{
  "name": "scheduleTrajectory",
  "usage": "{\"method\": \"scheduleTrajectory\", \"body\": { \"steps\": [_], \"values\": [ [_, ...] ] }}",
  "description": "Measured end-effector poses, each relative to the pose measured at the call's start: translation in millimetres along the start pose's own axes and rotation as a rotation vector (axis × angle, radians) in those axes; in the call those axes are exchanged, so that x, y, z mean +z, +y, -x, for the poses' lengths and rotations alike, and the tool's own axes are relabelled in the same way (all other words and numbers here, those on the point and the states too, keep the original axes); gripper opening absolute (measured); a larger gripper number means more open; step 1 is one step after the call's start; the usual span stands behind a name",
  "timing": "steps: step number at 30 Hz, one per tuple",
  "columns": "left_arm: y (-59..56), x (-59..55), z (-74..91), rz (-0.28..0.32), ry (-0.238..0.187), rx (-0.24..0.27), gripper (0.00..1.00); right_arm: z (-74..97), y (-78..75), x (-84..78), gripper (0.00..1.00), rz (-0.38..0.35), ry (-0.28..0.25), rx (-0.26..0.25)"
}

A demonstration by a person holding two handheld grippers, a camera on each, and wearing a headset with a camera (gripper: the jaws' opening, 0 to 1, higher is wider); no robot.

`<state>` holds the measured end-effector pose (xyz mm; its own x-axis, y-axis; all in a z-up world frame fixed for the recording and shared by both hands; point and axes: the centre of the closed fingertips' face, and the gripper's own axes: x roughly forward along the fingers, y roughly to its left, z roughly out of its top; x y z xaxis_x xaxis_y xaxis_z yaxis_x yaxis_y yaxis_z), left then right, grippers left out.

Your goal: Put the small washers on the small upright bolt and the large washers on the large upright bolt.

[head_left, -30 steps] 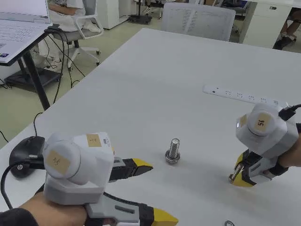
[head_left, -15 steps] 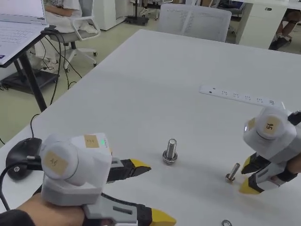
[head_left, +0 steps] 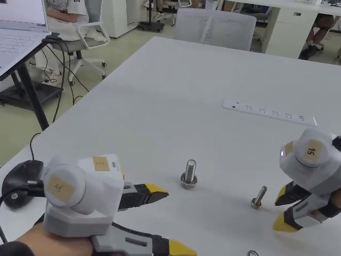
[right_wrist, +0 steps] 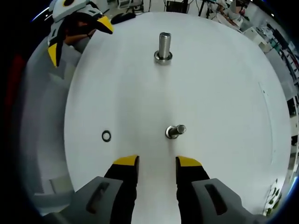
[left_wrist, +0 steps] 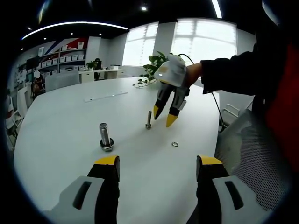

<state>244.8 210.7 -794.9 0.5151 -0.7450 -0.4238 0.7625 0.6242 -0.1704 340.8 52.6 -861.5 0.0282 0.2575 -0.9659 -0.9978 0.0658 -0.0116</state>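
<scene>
The right gripper (head_left: 281, 211) is hovering released at lower right, just beside the small bolt (head_left: 258, 197); the left gripper (head_left: 173, 221) is gaping empty at lower left.

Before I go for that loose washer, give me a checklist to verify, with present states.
1. Small silver bolt standing free of the jaws: ok.
2. Large silver bolt upright: ok.
3. Right gripper open and empty: ok.
4. Left gripper open and empty: ok.
5. Loose metal ring washer flat on the white table, apart from both bolts: ok.
6. Washer size matches small bolt: cannot tell.
</scene>
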Motion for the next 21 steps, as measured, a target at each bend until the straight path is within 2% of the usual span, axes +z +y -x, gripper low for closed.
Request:
{"method": "scheduleTrajectory", "body": {
  "steps": [7,21],
  "values": [
    [-0.9,0.1,0.3,-0.002,0.0,-0.003,0.66,1.5,9.7,-1.8,0.32,0.004,0.003,0.008],
    [-2.3,3.2,0.7,-0.009,-0.007,-0.002,0.66,0.9,40.2,9.3,0.32,0.038,-0.011,0.036]
  ]
}}
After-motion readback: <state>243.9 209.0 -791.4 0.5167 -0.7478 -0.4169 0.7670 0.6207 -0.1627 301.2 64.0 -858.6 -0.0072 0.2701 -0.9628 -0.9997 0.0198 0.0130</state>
